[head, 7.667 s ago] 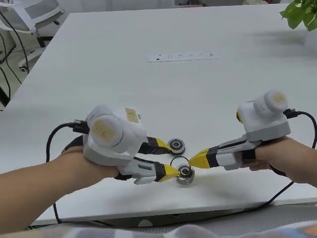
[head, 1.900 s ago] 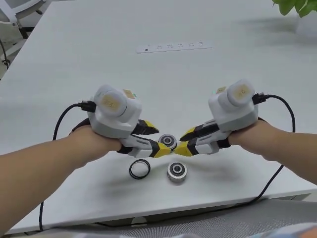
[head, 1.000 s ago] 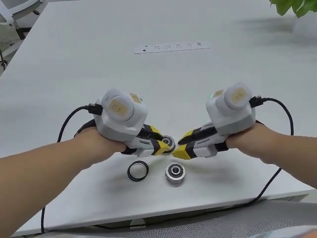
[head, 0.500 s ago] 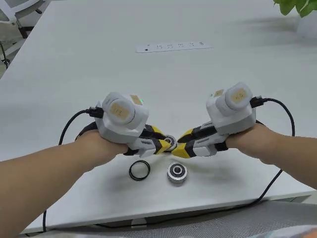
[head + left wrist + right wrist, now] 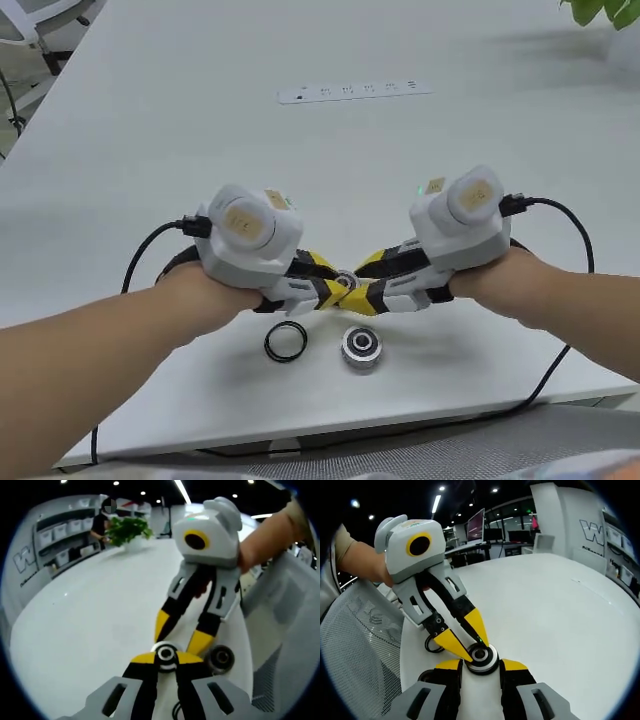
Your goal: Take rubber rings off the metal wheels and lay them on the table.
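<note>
left gripper [image 5: 166, 658]: your jaws are clenched on the metal wheel [image 5: 165, 654], with one yellow tip at each side of it.
right gripper [image 5: 481, 665]: it meets your left gripper tip to tip, and its jaws press on the same metal wheel from the opposite side.
metal wheel: it is held up between your four tips, above the table [image 5: 200, 120]. If a ring sits on it, I cannot tell.
rubber ring [image 5: 286, 341]: it lies flat on the table, near the tips of your left gripper, on your side of them.
second wheel [image 5: 361, 347]: it rests on the table, near below the tips of your right gripper, just beside the rubber ring but apart from it.
power strip [image 5: 355, 91]: it is well apart, far ahead of both grippers.
plant [image 5: 598, 12]: it is at the far corner, beyond your right gripper.
</note>
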{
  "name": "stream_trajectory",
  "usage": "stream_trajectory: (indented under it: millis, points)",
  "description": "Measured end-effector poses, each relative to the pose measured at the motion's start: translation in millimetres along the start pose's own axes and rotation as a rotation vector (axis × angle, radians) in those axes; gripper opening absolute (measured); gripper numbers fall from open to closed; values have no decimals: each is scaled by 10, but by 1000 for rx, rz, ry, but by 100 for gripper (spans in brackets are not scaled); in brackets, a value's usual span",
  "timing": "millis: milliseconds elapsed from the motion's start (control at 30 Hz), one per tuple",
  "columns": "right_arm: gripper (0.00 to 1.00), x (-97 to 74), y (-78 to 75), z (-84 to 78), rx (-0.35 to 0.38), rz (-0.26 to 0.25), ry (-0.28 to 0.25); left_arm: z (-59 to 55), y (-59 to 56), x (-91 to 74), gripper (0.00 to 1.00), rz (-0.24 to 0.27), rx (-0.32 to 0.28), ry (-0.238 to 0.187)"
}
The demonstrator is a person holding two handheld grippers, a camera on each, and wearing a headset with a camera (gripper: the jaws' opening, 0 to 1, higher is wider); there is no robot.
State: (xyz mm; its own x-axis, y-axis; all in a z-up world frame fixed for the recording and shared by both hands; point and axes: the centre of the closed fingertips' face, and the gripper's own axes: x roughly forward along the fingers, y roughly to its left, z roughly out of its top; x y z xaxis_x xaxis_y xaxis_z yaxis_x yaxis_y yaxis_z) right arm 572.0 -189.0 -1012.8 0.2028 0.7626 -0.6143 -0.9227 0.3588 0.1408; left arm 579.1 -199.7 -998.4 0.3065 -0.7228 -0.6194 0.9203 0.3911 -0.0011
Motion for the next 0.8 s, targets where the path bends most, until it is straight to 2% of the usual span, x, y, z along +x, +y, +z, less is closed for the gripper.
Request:
stream_trajectory:
  millis: [100, 800]
  points:
    - [26, 6, -36, -22, -44, -20, 18, 0, 1, 0, 14, 3, -2, -2]
    - [19, -49, -83, -91, -53, -22, 31, -10, 26, 8, 14, 14, -18, -11]
